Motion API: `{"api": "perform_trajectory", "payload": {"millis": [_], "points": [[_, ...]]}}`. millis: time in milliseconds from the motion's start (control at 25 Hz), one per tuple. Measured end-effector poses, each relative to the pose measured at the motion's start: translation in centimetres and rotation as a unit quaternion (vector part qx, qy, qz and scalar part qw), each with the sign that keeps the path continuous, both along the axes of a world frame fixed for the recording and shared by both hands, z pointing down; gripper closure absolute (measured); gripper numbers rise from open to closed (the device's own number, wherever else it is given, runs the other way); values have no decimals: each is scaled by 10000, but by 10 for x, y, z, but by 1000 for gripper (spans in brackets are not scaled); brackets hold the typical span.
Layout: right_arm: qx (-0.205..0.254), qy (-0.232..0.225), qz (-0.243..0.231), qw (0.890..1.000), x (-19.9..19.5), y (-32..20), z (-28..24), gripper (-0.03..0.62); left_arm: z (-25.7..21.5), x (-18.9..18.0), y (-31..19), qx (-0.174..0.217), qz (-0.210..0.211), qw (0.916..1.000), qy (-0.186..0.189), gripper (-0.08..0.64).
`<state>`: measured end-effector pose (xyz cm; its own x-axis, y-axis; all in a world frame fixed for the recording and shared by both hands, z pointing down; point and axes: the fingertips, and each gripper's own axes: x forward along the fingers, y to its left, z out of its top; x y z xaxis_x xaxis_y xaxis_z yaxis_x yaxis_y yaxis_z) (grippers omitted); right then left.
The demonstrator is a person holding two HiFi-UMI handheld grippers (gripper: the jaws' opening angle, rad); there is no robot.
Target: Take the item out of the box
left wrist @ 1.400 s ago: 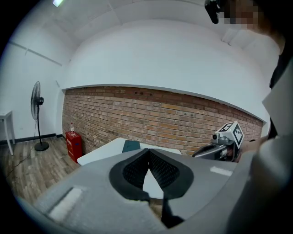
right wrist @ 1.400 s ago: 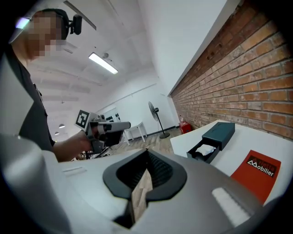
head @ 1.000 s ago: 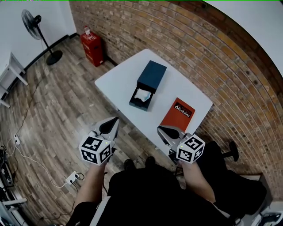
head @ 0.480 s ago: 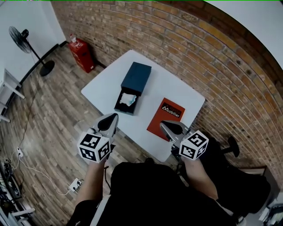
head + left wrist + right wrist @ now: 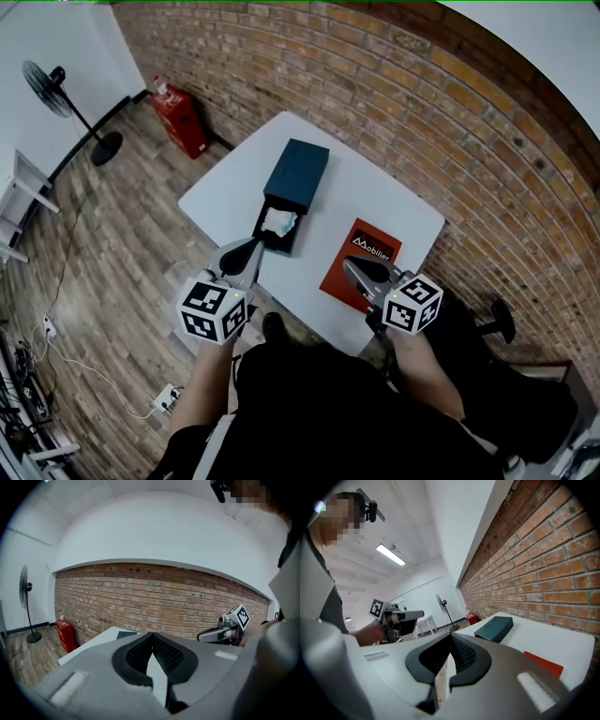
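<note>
A dark teal box lies on the white table, its drawer slid out toward me. In the drawer sits a crumpled white and pale-blue item. My left gripper is shut and empty, its tip just short of the drawer's near end. My right gripper is also shut and empty, hovering over the near edge of a red booklet. The left gripper view shows shut jaws, my left gripper, and the box beyond. In the right gripper view the box lies ahead of my right gripper.
A brick wall runs behind the table. On the wooden floor at far left stand a red fire extinguisher and a fan. A power strip with cables lies near my feet. A chair base shows at right.
Both grippers have come forward toward the table. The left tip now sits close to the box's open drawer, and the right tip has reached the red booklet's edge. Both stay shut.
</note>
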<state>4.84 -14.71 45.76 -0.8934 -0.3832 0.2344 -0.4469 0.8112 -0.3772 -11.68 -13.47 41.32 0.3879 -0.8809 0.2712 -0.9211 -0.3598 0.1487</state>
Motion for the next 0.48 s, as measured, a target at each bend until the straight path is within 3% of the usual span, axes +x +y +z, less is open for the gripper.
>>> {"api": "perform_trajectory", "payload": {"millis": [200,480], "points": [[156,17,-215,9996,-50,-16,-13,592,0,-26,-26,12,208,9997,-90,563],[117,267,167,9994,-80,-38,-1,592,16,-59,-59,-14,622,9981,42,563]]}}
